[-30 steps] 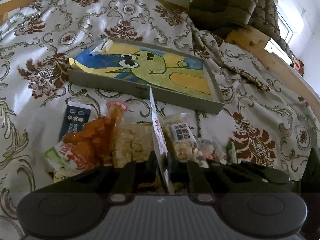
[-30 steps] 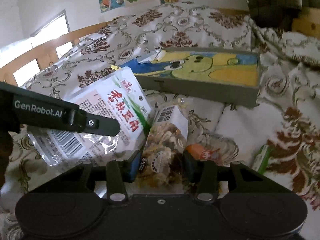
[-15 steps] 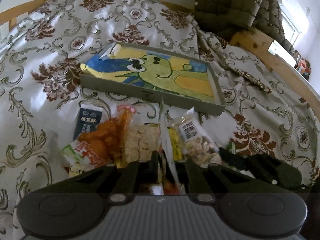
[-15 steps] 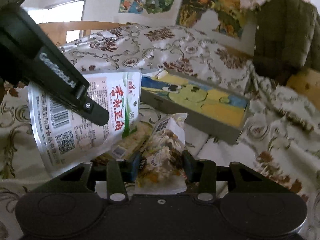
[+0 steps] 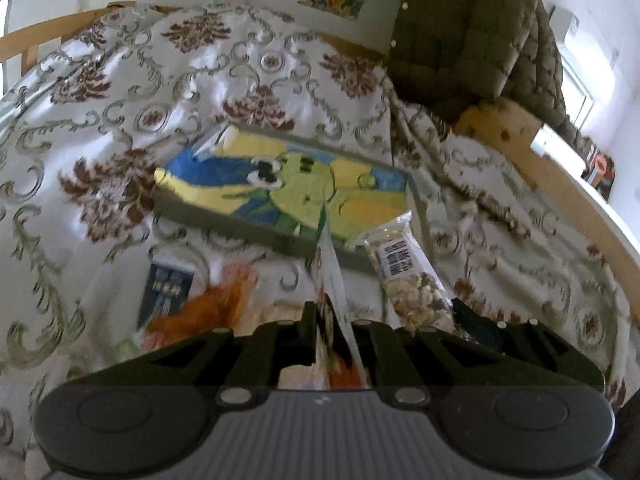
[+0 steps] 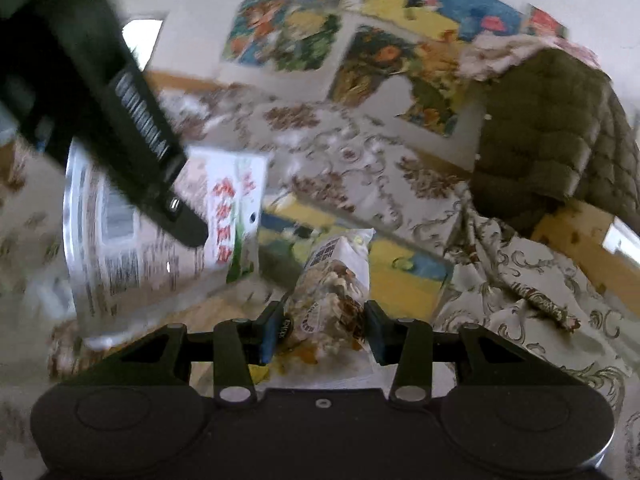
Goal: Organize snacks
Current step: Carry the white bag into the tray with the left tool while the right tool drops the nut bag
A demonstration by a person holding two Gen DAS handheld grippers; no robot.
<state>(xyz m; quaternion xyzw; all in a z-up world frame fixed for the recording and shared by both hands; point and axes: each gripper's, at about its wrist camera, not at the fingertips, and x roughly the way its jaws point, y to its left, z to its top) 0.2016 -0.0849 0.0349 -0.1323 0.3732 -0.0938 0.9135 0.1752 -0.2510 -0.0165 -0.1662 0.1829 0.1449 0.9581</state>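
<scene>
Both claws have a snack: left claw (image 5: pixel 329 322) pinches the flat pouch (image 5: pixel 332 276), right claw (image 6: pixel 320 330) the nut bag (image 6: pixel 334 280), tray (image 5: pixel 224 216) straight ahead.

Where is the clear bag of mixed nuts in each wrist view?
Left wrist: bag of mixed nuts right of centre, beside the edge-on pouch.
Right wrist: bag of mixed nuts bottom centre, clamped in the right gripper.
Shared landmark: cartoon tray just behind it.

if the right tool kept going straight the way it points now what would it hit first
Probably the tray with the cartoon picture; the nut packet held in the right tool would touch it first. Depth is unclear.
</scene>
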